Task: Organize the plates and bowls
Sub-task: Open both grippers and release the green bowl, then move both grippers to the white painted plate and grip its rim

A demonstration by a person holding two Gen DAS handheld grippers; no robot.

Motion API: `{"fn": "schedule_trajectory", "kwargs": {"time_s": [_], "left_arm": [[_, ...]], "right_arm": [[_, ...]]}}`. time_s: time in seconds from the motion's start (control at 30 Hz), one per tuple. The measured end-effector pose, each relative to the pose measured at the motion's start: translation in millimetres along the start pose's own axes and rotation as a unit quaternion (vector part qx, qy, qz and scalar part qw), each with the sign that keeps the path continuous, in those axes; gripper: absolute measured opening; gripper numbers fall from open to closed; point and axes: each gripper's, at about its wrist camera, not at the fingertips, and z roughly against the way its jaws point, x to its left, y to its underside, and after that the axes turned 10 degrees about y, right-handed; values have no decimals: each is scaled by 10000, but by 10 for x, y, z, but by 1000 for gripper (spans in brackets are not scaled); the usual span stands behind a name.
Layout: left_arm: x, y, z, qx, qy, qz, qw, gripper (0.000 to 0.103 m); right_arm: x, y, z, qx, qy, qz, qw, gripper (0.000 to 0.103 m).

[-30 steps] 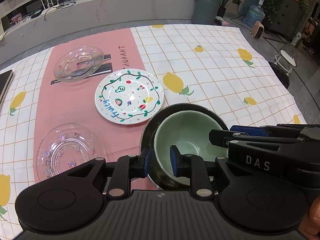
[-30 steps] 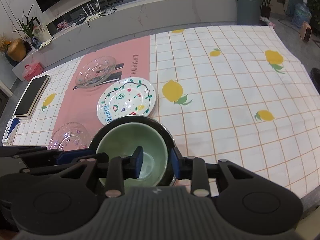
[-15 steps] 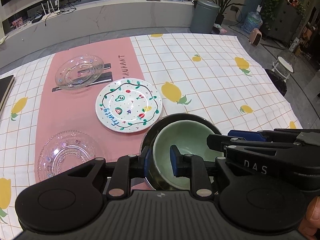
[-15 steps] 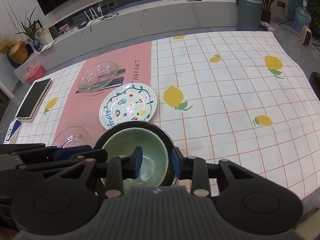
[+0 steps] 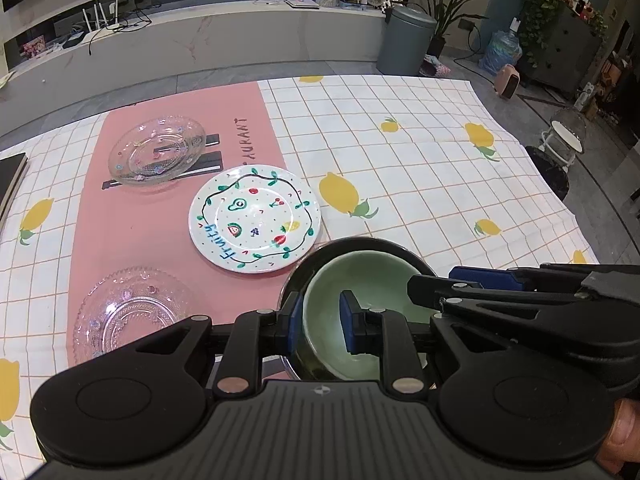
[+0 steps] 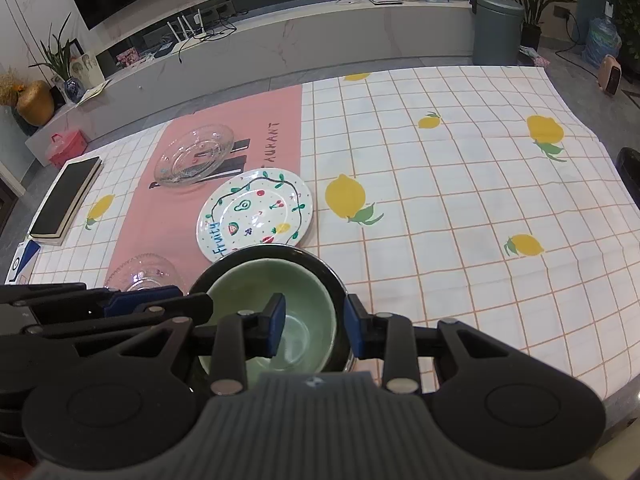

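Left wrist view is showing both tools, left tool (image 5: 318, 318) and right tool (image 6: 314, 330), pinching opposite rims of the nested green bowl (image 5: 360, 276) and black bowl (image 5: 400, 249), risking slipping onto the fruit plate (image 5: 255, 218) beside them.

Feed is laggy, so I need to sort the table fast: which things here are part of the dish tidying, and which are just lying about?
Part of the job:
- green bowl nested in black bowl, both grippers clamped on their rims
- fruit-pattern plate
- far glass plate
- near glass plate

Just lying about:
- black book
- lemon tablecloth
- pink mat
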Motion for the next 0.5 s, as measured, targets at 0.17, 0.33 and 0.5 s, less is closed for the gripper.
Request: {"fn": "schedule_trajectory", "kwargs": {"time_s": [0.17,0.33,0.5], "left_arm": [[0,-33,60,-91,-16,30,10000,25],[30,-140,116,-175,-2,81,9998,23],[145,-298,230,-300,8,205,9993,23]], "right_arm": [[26,-46,47,-99,-26,8,9999,31],[76,-160,89,-187,-68,21,9998,30],[173,-356,127,-213,-242,2,9995,30]]}}
